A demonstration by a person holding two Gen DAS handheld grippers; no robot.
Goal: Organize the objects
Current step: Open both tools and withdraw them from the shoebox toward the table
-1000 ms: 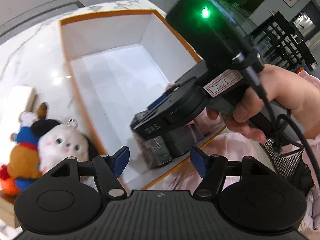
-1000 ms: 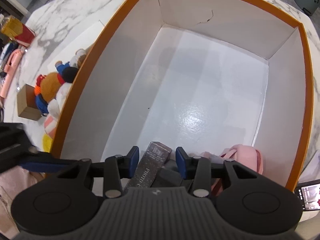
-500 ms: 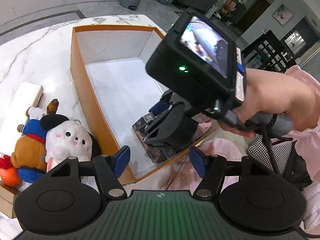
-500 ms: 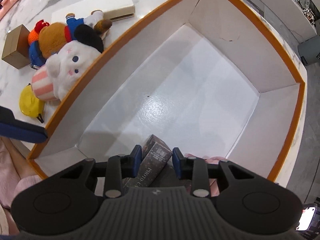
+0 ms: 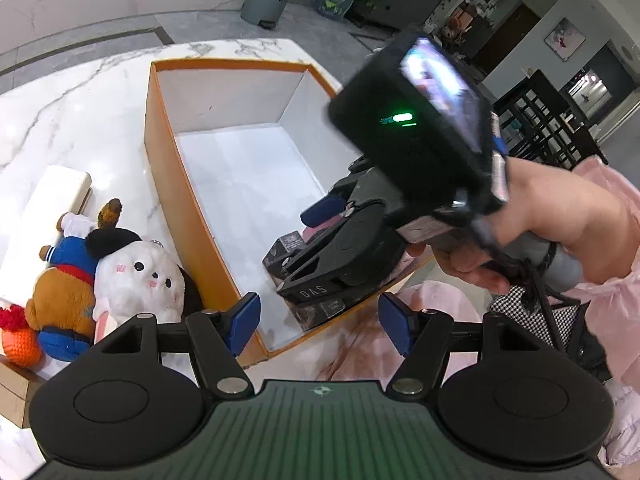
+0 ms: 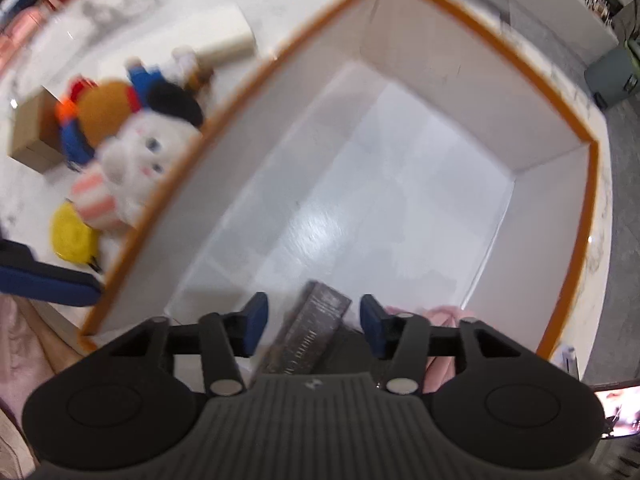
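Note:
An orange box (image 5: 160, 160) with a white inside stands on the marble table; its rim (image 6: 480, 24) also fills the right wrist view. A dark printed carton (image 6: 308, 332) lies in the box's near corner beside a pink item (image 6: 444, 316). My right gripper (image 6: 313, 322) hangs over the carton, pointing steeply down. Its jaws are opening, and the pads stand clear of the carton's sides. In the left wrist view the carton (image 5: 286, 246) shows partly under the right gripper's body. My left gripper (image 5: 320, 320) is open and holds nothing, just outside the box's near corner.
Plush toys lie left of the box: a white one (image 5: 140, 276), a brown bear in blue (image 5: 60, 300) and an orange piece (image 5: 20, 344). A cream flat box (image 5: 44, 204), a cardboard box (image 6: 32, 136) and a yellow item (image 6: 72, 236) are nearby. A pink sleeve (image 5: 600, 240) is at right.
The right jaws, shut on the dark carton before, have spread off it, and that gripper has rolled and risen a little. The left gripper has drawn back slightly from the box.

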